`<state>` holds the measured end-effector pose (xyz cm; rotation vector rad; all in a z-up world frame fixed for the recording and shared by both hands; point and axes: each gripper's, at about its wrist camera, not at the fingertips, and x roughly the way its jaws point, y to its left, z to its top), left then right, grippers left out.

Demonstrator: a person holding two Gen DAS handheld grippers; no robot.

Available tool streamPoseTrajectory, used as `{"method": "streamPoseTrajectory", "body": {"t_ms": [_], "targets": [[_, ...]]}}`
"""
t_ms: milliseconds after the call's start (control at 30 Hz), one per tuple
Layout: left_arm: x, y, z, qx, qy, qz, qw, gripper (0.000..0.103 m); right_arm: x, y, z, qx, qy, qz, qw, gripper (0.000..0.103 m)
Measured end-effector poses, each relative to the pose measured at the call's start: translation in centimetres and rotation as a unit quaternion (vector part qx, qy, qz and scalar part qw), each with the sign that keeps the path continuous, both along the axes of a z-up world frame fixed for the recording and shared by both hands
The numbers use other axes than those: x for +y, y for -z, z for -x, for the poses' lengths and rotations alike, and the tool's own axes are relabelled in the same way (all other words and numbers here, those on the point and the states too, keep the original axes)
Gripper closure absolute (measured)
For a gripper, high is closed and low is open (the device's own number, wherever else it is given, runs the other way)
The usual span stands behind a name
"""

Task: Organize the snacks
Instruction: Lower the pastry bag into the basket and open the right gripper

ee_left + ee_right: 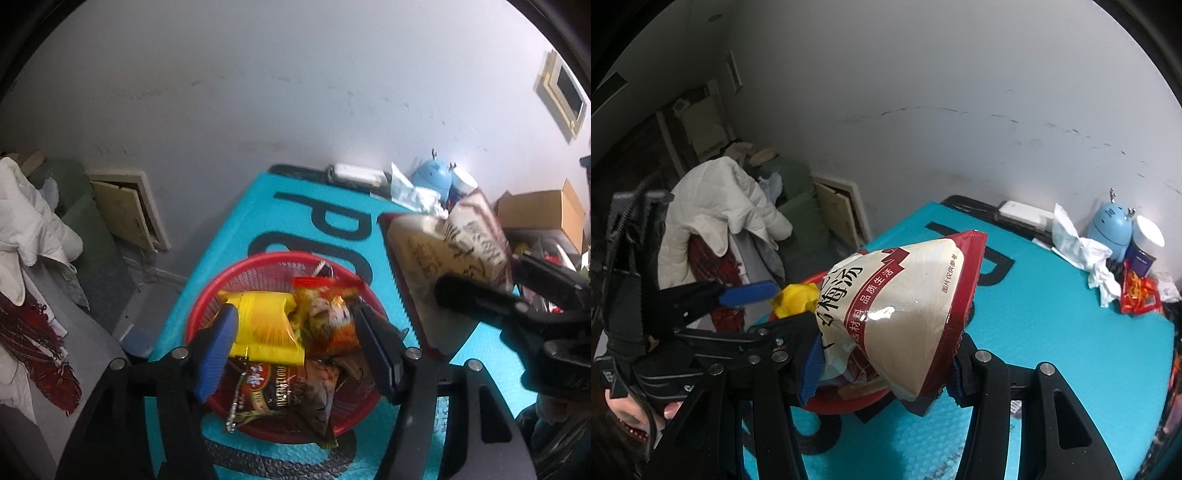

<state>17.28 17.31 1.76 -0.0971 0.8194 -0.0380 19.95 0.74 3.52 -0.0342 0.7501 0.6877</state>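
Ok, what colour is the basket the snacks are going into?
Red mesh basket, clearest in the left wrist view.

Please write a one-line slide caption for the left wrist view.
Left tool open over a red basket of snacks, yellow packet between its fingers; the right tool holds a cream bag alongside.

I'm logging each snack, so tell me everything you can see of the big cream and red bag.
The big cream and red bag is a glossy plastic pouch, cream-faced with dark red borders, a serrated sealed edge and Chinese print. It looks puffed and creased. The right gripper holds its lower end between the jaws, tilted up above the teal table mat, next to the red basket.
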Motion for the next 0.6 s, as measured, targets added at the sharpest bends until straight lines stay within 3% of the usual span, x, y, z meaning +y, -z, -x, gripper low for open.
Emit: {"method": "streamPoseTrajectory", "body": {"t_ms": [300, 600], "targets": [[2.6, -1.3, 2.0, -0.023, -0.033, 0.009, 0.9991, 0.038, 2.9, 0.0, 0.5, -0.005, -0.045, 0.001, 0.999, 0.049], [5.8, -0.7, 2.7, -0.026, -0.089, 0.005, 0.9957, 0.038, 7.3, 1.7, -0.4, -0.003, -0.088, 0.014, 0.996, 0.049]]}}
